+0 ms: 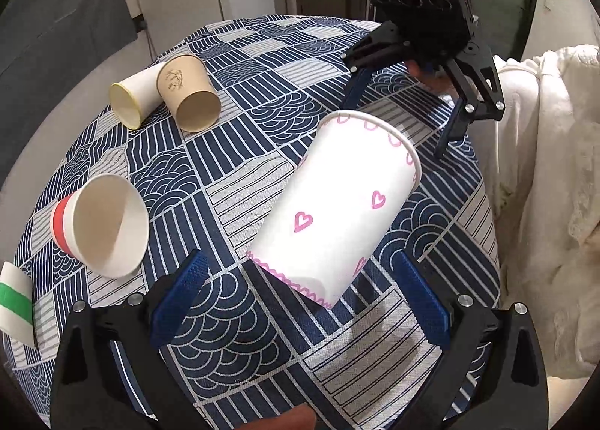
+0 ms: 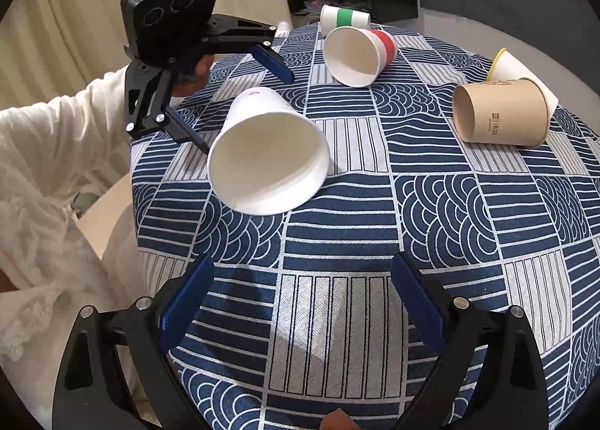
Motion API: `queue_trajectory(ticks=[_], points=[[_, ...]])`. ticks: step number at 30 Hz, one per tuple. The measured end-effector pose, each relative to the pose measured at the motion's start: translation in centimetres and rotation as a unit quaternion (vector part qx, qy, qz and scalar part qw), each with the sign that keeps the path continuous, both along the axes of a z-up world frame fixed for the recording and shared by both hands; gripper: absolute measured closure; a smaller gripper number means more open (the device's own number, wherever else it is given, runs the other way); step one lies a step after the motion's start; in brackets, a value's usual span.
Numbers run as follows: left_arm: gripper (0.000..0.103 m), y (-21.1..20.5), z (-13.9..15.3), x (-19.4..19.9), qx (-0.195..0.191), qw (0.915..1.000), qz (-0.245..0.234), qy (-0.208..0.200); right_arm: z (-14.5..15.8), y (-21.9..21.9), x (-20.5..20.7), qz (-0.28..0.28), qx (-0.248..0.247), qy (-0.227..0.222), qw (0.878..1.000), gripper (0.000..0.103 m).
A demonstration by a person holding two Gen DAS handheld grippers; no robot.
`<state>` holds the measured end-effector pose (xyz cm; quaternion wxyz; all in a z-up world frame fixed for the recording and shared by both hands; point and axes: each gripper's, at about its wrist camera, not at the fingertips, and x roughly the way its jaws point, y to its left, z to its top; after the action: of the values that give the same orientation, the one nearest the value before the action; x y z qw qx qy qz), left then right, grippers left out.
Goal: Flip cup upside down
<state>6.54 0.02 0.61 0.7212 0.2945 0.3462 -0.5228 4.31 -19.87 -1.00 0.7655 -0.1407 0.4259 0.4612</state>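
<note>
Heart-print cup (image 1: 333,201) on its side, four cups (image 1: 150,99) beyond, both grippers' jaws apart, empty.

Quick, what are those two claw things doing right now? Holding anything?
Left gripper: open, holding nothing; the pink-heart cup lies on its side just ahead of it.
Right gripper: open, holding nothing, above the tablecloth.

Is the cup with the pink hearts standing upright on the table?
No, the heart cup lies on its side on the tablecloth, its open mouth facing away from the left gripper.
</note>
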Motion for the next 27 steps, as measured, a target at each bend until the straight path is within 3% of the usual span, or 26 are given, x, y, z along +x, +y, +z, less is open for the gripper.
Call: queue_trajectory(ticks=[2, 5, 9, 19, 27], points=[[0.011, -0.2, -0.1, 0.1, -0.004, 0.9999, -0.012, 0.007, -0.1, 0.0, 0.2, 0.002, 0.0, 0.001, 1.0, 0.012], [0.032, -0.6, -0.4, 0.1, -0.006, 0.9997, -0.022, 0.005, -0.2, 0.1, 0.4, 0.003, 0.001, 0.001, 1.0, 0.012], [0.038, -1.4, -0.3, -0.2, 0.0, 0.9997, -0.023, -0.011, -0.2, 0.0, 0.4, 0.005, 0.006, -0.001, 1.0, 0.012], [0.041, -1.6, 2.0, -0.6, 0.002, 0.999, 0.01, -0.043, 0.1, -0.9, 0.2, -0.005, 0.018, -0.01, 1.0, 0.012], [0.041, -2.3, 3.6, -0.2, 0.008, 0.9963, 0.04, -0.075, 1.0, -2.6, 0.4, -0.059, 0.045, -0.029, 0.997, 0.012]])
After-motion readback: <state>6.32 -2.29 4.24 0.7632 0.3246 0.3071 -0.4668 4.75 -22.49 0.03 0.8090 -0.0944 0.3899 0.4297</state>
